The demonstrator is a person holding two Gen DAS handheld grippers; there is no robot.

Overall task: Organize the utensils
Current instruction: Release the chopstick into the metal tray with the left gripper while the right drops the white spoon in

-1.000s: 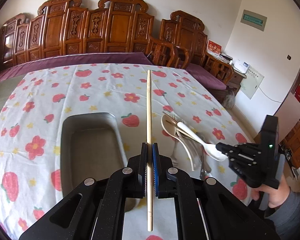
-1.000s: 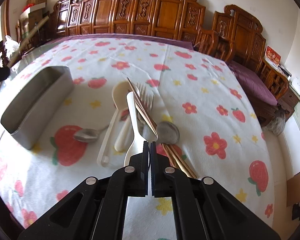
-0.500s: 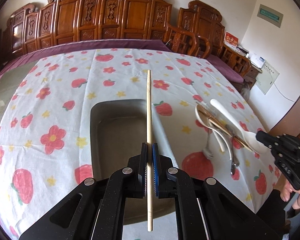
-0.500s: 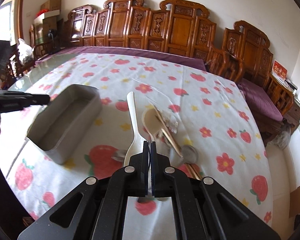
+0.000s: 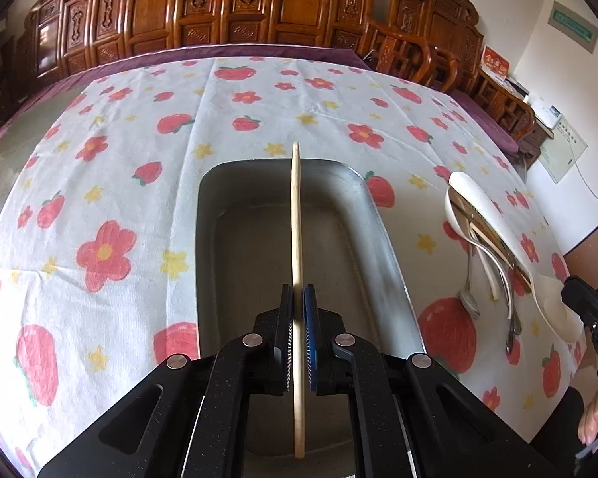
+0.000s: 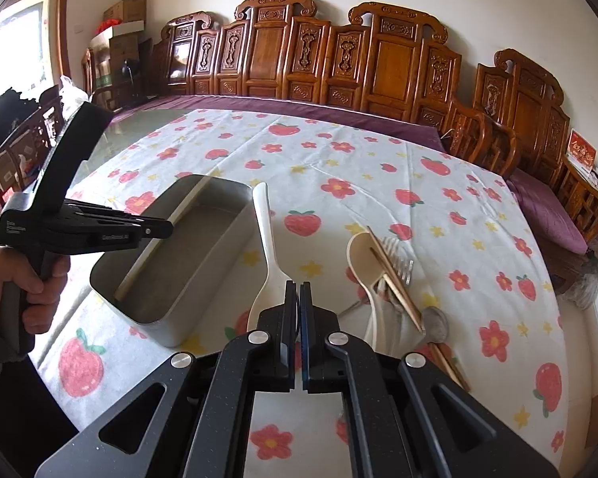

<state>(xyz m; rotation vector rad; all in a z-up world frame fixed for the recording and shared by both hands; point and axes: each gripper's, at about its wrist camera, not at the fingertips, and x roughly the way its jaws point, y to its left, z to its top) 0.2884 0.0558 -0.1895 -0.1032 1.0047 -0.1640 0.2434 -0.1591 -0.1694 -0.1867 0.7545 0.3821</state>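
My left gripper [image 5: 298, 298] is shut on a pale wooden chopstick [image 5: 297, 215] and holds it lengthwise over the grey metal tray [image 5: 382, 239]; the right wrist view shows the chopstick [image 6: 179, 215] inside the tray [image 6: 219, 255], beside the left gripper [image 6: 167, 231]. My right gripper [image 6: 298, 290] is shut on the bowl of a white plastic spoon [image 6: 268, 239] held above the table just right of the tray; it also shows in the left wrist view [image 5: 494, 223]. A pile of forks, spoons and brown chopsticks [image 6: 394, 283] lies on the cloth.
The table wears a white cloth with strawberries and flowers [image 5: 111, 167]. Carved wooden chairs [image 6: 378, 63] line the far side and right end. Cardboard boxes [image 6: 123, 12] stand at the far left wall.
My left gripper has carried the chopstick from beside the tray to over and down into it. My right gripper has lifted the white spoon from the pile and moved it left toward the tray.
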